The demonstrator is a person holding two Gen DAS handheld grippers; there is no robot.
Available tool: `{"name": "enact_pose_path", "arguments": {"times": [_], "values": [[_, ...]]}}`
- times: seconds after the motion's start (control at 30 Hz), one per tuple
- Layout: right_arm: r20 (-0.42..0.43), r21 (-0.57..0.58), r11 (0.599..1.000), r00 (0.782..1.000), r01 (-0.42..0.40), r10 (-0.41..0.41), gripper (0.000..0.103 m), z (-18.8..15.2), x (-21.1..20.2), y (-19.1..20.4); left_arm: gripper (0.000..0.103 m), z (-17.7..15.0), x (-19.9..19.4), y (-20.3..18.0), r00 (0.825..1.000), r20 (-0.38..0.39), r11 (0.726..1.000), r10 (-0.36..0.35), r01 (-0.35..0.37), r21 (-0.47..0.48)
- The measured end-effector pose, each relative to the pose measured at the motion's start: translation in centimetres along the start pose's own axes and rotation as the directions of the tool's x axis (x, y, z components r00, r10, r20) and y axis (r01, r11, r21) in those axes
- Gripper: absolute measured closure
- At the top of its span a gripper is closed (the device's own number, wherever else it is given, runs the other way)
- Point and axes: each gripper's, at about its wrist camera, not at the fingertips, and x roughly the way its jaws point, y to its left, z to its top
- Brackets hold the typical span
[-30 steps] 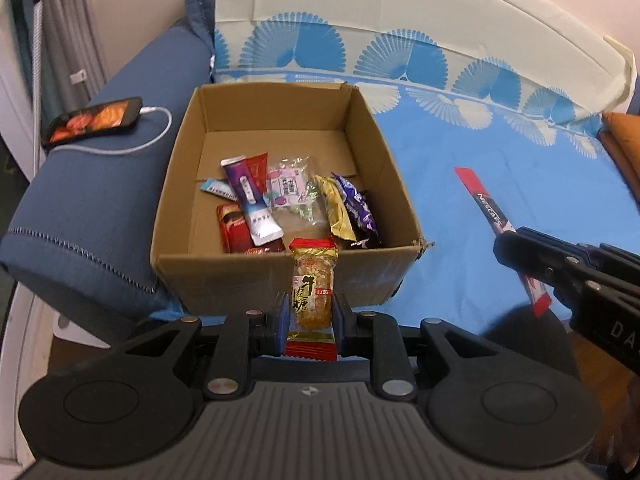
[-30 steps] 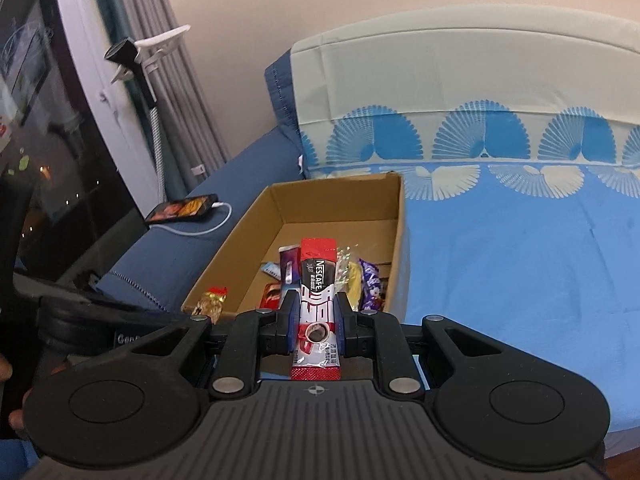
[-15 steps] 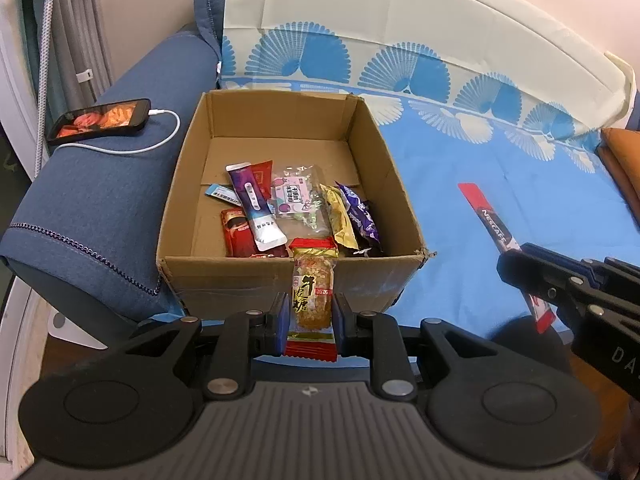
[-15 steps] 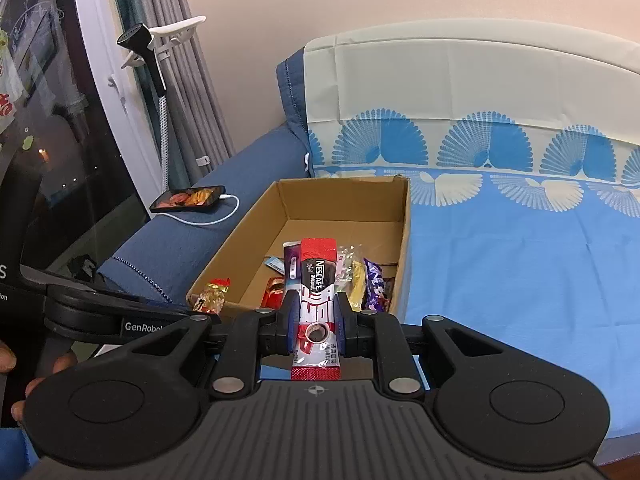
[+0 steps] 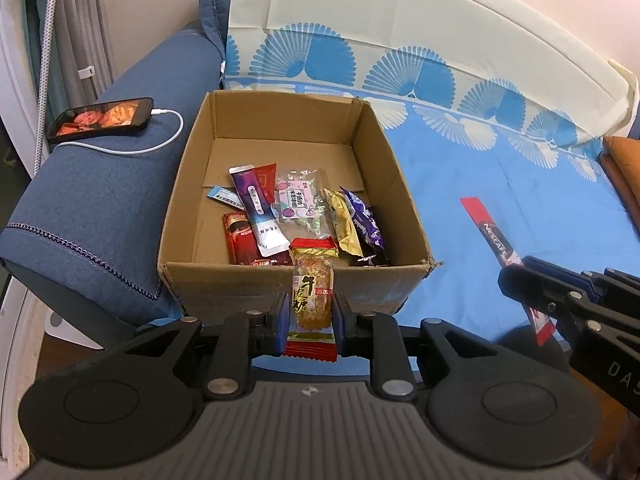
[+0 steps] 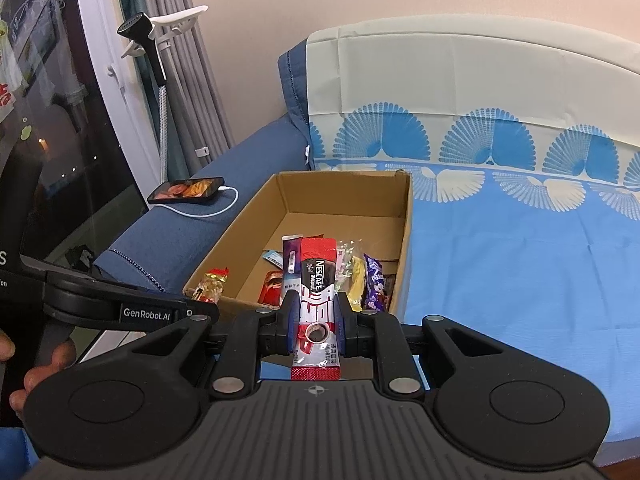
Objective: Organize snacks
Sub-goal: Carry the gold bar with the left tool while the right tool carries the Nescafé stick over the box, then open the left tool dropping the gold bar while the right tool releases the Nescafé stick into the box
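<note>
On the blue fan-print bedspread (image 5: 500, 184) sits an open cardboard box (image 5: 372, 144) with several snack packets (image 5: 304, 208) lying in its near half, and a phone (image 5: 102, 122) charges on the blue sofa arm beside it. Just short of the box's near wall, the left gripper (image 5: 310, 322) is clamped on a nougat candy (image 5: 312, 292) in a red-ended wrapper. Off to its right, the right gripper (image 6: 316, 324) pinches a red Nescafé coffee stick (image 6: 318, 308), held upright.
</note>
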Motion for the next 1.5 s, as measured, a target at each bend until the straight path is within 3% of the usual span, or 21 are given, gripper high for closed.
{"name": "enact_pose_path", "arguments": {"times": [0.37, 0.7, 1.1, 1.5], "values": [[-0.026, -0.010, 1.000, 1.000, 0.007, -0.007, 0.083, 0.5, 1.5, 0.0, 0.079, 1.1, 1.3, 1.2, 1.000, -0.006, 1.000, 0.015, -0.015, -0.019], [-0.033, 0.002, 1.000, 0.999, 0.023, -0.023, 0.083, 2.1, 4.5, -1.0, 0.079, 4.0, 3.7, 2.8, 0.999, -0.004, 0.998, 0.045, -0.045, -0.034], [-0.051, 0.020, 1.000, 0.999, 0.000, 0.001, 0.082, 4.6, 10.6, -1.7, 0.078, 9.1, 8.4, 3.8, 0.998, 0.009, 0.998, 0.063, -0.062, -0.033], [-0.091, 0.064, 0.997, 0.995, 0.034, -0.029, 0.082, 6.2, 18.0, -3.9, 0.078, 12.7, 15.5, 4.0, 0.997, -0.022, 0.997, 0.069, -0.069, 0.018]]}}
